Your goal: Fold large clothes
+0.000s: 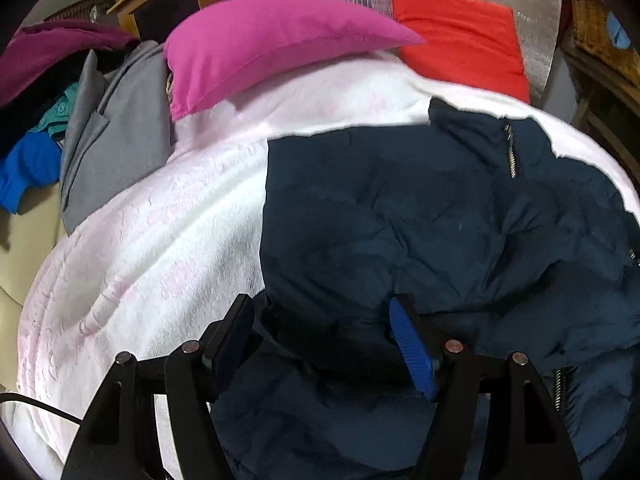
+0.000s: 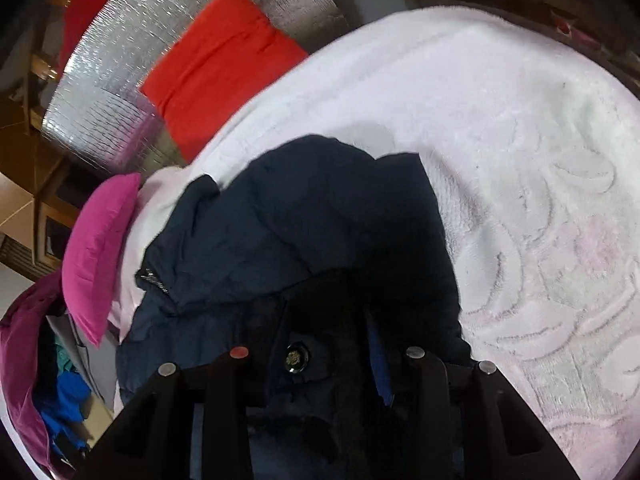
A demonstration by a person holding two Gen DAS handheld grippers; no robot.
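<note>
A navy padded jacket [image 1: 400, 216] with a metal zipper lies spread on a white-pink fleece blanket [image 1: 160, 240]. My left gripper [image 1: 320, 316] is open, its blue-padded fingers [image 1: 412, 348] astride the jacket's near left edge, with fabric between them. In the right wrist view the jacket [image 2: 288, 232] lies bunched on the blanket [image 2: 520, 160]. My right gripper [image 2: 324, 320] is closed on a dark fold of the jacket with a snap button beside it; its fingers are largely buried in cloth.
A pink pillow [image 1: 260, 44] and a red pillow [image 1: 460, 36] lie at the blanket's far end against a silver foil panel [image 2: 120, 80]. A grey garment [image 1: 116, 140], blue cloth [image 1: 28, 168] and maroon cloth [image 1: 48, 52] are piled at the left. A wicker basket [image 1: 596, 28] stands at the right.
</note>
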